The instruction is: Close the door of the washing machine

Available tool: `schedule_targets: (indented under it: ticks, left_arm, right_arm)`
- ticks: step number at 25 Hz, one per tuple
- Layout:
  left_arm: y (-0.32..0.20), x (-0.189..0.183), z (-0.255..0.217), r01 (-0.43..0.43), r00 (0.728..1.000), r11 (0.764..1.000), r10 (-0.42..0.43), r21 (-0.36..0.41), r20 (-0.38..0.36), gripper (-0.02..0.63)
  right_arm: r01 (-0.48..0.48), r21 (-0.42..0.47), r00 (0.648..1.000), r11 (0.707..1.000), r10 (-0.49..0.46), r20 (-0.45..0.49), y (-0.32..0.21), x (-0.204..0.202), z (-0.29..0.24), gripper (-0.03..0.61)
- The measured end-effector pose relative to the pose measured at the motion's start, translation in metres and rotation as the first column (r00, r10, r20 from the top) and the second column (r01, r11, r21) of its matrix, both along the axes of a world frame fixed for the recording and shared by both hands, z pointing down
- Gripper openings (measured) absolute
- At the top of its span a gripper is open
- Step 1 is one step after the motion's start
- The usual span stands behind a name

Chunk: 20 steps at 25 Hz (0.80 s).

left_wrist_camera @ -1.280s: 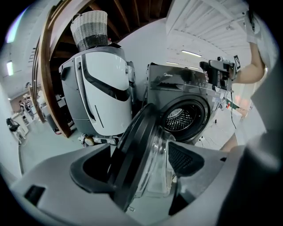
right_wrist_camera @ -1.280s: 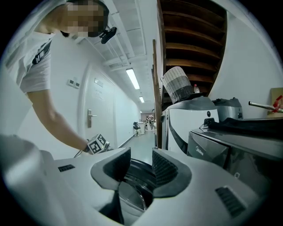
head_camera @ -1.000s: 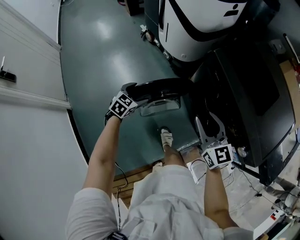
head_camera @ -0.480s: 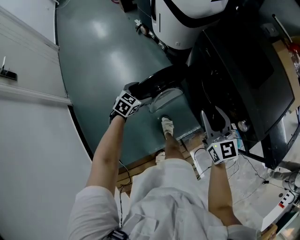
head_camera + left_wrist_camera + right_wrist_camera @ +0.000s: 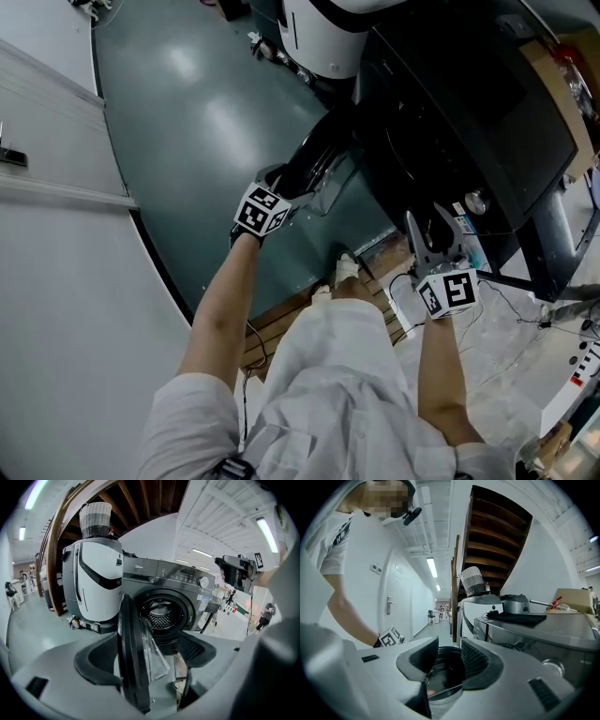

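Observation:
The dark front-loading washing machine point(image 5: 450, 122) stands at the upper right, its drum opening point(image 5: 161, 613) uncovered. Its round door point(image 5: 319, 155) hangs partly open with the glass bowl facing the drum. My left gripper point(image 5: 279, 183) is at the door's free edge. In the left gripper view the door rim point(image 5: 129, 653) stands edge-on between the open jaws of the left gripper point(image 5: 147, 651), against the left finger point(image 5: 93, 663) and apart from the right one. My right gripper point(image 5: 427, 225) hangs open by the machine's front, holding nothing. The right gripper point(image 5: 450, 656) looks past its jaws at the door point(image 5: 443, 670).
A white-and-black appliance point(image 5: 319, 37) stands beside the machine, a woven basket point(image 5: 95, 520) on top. A white wall point(image 5: 56, 187) borders the green floor at left. My shoe point(image 5: 347, 267) is below the door. Cables and plastic sheet point(image 5: 506, 328) lie at right.
The door has swung from wide open toward the machine's front, and my left gripper has travelled with its edge. The right gripper drifted along the machine, still open.

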State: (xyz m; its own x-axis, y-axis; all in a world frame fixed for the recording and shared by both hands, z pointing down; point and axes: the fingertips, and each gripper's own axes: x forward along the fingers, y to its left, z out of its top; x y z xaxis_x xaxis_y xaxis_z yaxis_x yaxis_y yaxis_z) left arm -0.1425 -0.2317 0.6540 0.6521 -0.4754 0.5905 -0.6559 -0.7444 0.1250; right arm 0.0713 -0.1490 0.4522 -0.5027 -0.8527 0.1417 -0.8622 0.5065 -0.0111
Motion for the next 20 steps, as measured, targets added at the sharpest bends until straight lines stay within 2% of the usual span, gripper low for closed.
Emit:
schedule_targets:
  ticks: [12, 20]
  left_arm:
    - [0.043, 0.104, 0.002, -0.071, 0.989, 0.997, 0.066, -0.027, -0.134, 0.399]
    - [0.054, 0.176, -0.002, -0.100, 0.972, 0.994, 0.087, -0.049, -0.218, 0.399]
  right_arm:
    - [-0.060, 0.017, 0.998, 0.998, 0.060, 0.001, 0.012, 0.040, -0.009, 0.163]
    - [-0.128, 0.087, 0.991, 0.988, 0.131, -0.027, -0.002, 0.103, -0.043, 0.164]
